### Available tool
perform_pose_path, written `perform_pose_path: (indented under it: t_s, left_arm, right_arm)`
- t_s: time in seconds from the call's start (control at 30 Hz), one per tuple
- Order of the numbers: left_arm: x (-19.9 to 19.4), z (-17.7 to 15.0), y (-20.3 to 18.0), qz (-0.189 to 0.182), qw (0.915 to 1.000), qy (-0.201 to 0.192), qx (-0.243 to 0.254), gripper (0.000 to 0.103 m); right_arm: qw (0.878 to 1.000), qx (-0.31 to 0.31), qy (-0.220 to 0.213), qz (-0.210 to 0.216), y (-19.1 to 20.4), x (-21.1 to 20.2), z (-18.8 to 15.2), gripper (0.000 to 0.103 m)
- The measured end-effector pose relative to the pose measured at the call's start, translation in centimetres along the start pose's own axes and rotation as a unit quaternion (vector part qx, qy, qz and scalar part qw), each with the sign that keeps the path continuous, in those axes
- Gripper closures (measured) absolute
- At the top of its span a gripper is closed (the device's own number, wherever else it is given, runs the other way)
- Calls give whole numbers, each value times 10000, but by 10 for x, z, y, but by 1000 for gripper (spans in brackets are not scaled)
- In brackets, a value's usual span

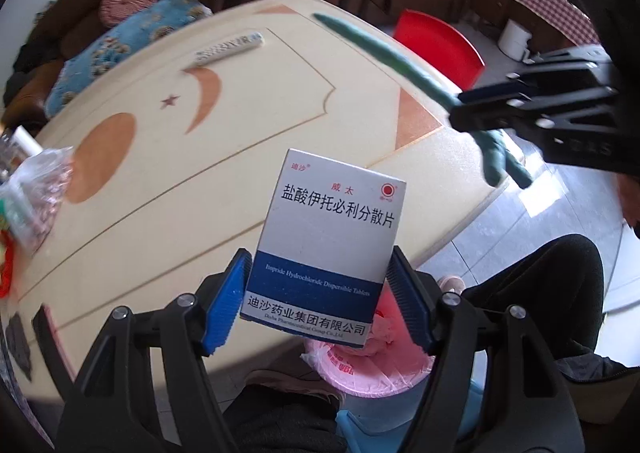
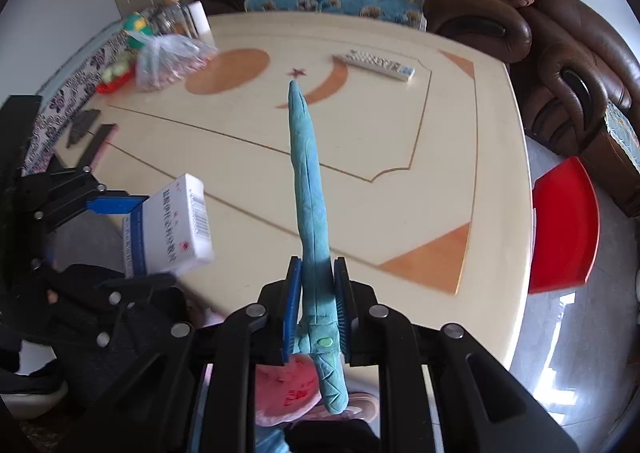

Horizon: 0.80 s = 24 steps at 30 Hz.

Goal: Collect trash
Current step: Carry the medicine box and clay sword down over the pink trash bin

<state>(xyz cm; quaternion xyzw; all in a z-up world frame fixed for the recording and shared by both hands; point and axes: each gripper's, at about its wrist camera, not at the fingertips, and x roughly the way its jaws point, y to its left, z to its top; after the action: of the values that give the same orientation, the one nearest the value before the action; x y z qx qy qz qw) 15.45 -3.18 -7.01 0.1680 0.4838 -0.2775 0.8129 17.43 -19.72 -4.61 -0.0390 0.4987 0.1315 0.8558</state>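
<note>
My left gripper [image 1: 320, 293] is shut on a white and blue medicine box [image 1: 328, 237] and holds it over the table's near edge, above a bin with a pink liner [image 1: 372, 361]. The box also shows in the right wrist view [image 2: 172, 229]. My right gripper [image 2: 318, 309] is shut on a long teal clay-like strip [image 2: 308, 181] that points out over the table. The strip [image 1: 384, 49] and right gripper [image 1: 480, 113] show at the right of the left wrist view. The pink liner [image 2: 284, 393] sits below the right gripper.
The cream round table [image 2: 380, 173] carries a remote control [image 2: 378, 65], a clear plastic bag [image 2: 168, 57], jars [image 2: 176, 13] and dark flat items [image 2: 84, 127]. A brown sofa [image 2: 560, 65] curves behind. A red stool [image 2: 564, 225] stands at the right.
</note>
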Motion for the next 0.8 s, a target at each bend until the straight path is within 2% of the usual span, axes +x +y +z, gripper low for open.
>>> perform_pose_path:
  t_s: [0.07,0.33,0.43,0.67,0.8]
  left_arm:
    - [-11,-10,0,-128,9999,-37,-94,35]
    - [-47,-49,-22,-12,9994,-330,31,35]
    - [-62,-67,-33,-78,9992,-377,81,35]
    - [-56,-93,-48,-150,9994,-281,107,35]
    - [-46,-109,-52,-319,9994,-137,57,35]
  right_arm:
    - [10000,-9,-64,19,7,-11,-9,86]
    - [9998,-116,-172,67,45,-51,-55,86]
    - [9997,-103,-176,135,55,-57,-71,86]
    - [9996,14,-81,265,70,-61,-114,86]
    - [9994,111,2,334,76,-58,-136,86]
